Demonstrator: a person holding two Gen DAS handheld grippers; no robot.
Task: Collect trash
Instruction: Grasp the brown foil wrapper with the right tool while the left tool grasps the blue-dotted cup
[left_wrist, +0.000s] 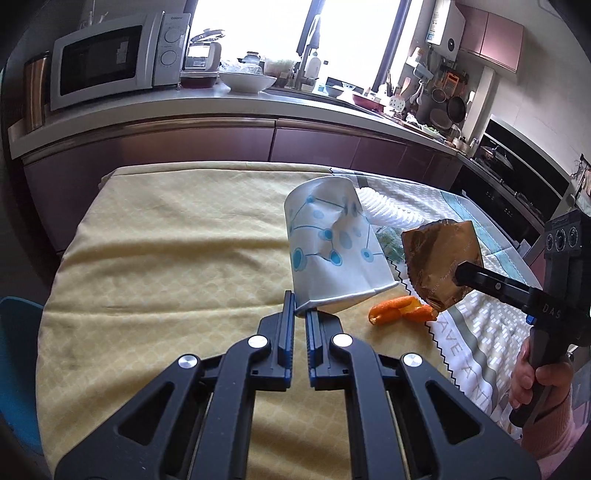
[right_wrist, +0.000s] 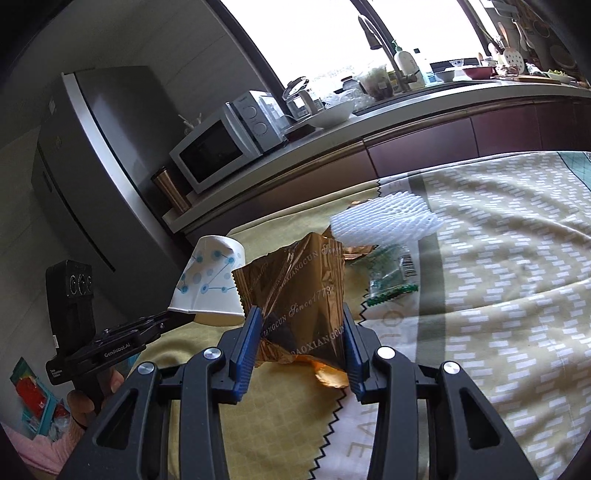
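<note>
Left gripper (left_wrist: 300, 314) is pinched nearly closed on the flattened rim of a crumpled paper cup (left_wrist: 330, 247), white w/ blue dot-and-line print; cup is lifted off the table, base end tipped up and away from the cam. Right gripper (right_wrist: 301, 326) sits about half open, blue pads pressing both sides of a crinkled gold foil wrapper (right_wrist: 295, 291) w/ printed lettering; wrapper is held up clear of the cloth, its lower corner hanging below the jaws. In the left wrist view the wrapper is just right of the cup, close but apart. Person's hand (left_wrist: 533, 376) w/ pink sleeve grips the right gripper's handle at the frame's right edge. Still on the table: orange peel (left_wrist: 400, 308) lying on the yellow tablecloth (left_wrist: 166, 258) just below the cup, white foam fruit net (right_wrist: 384, 219) and a green-printed clear plastic wrapper (right_wrist: 393, 278) further back on the patterned cloth (right_wrist: 498, 258). Bkgd: microwave (left_wrist: 110, 59) and white bowl (left_wrist: 247, 79) on the kitchen counter, fridge (right_wrist: 92, 166) to the left in the right wrist view.
</note>
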